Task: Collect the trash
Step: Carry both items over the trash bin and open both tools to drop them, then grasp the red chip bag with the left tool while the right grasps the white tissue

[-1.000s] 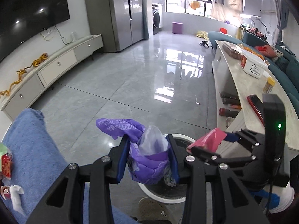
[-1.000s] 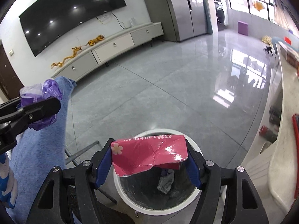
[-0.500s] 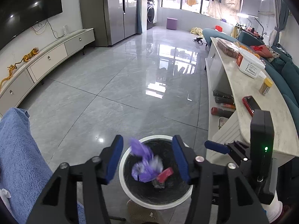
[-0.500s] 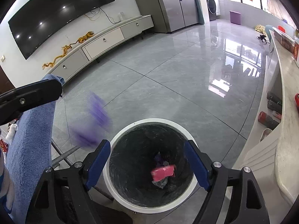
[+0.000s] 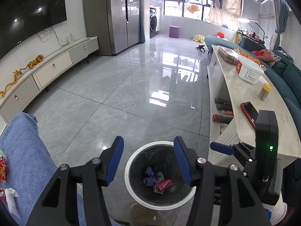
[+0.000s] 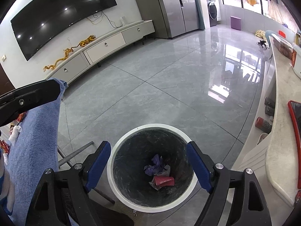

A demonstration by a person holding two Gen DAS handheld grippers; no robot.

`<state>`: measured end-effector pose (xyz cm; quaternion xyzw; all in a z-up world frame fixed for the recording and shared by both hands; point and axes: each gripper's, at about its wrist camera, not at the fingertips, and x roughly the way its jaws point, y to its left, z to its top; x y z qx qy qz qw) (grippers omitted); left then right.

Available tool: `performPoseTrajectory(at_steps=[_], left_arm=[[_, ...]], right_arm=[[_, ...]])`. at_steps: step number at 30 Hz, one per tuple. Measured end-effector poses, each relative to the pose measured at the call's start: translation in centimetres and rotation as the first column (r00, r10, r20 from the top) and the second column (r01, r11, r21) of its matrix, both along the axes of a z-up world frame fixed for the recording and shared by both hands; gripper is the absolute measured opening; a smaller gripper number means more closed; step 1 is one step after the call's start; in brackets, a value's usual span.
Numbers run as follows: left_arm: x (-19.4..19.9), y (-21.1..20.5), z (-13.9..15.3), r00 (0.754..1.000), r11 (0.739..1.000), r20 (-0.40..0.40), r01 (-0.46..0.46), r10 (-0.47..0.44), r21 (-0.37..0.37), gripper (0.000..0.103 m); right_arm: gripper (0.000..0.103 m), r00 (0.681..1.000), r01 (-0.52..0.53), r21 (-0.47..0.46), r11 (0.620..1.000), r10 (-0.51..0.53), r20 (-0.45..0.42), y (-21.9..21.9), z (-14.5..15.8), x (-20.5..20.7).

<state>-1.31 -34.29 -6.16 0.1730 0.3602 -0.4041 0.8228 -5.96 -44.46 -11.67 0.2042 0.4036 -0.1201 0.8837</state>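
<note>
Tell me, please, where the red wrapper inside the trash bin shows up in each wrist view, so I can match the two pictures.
Left wrist: the red wrapper lies at the bin's bottom, lower centre, right of the purple wrapper.
Right wrist: the red wrapper lies lower centre, below the purple wrapper.
Shared landmark: the white-rimmed trash bin, framed by open jaws in both views.

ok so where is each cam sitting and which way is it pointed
Left wrist: sits on the left gripper, looking forward and down past its open blue pads into the trash bin; the right gripper juts in from the right.
Right wrist: sits on the right gripper, looking down into the trash bin; a black finger of the left gripper shows at the left edge.
Shared: the bin holding the purple wrapper and red packet, blue towel, TV cabinet, grey floor.
</note>
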Motion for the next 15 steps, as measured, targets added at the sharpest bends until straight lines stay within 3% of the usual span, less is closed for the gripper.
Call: performPoseTrajectory(at_steps=[9,15], left_arm=[[-1.0,4.1,3.2,0.997,0.997,0.053,-0.054,0.057,-0.064,0.054],[-1.3,8.0,5.2,0.990,0.987,0.081,-0.109,0.119,-0.120,0.064]], right_arm=[[0.083,0.998,0.000,-0.067,0.998,0.003,0.056,1.7,3.2,-1.2],[0.092,0.993,0.014,-0.132,0.991,0.002,0.118,3.6,6.9,-2.1]])
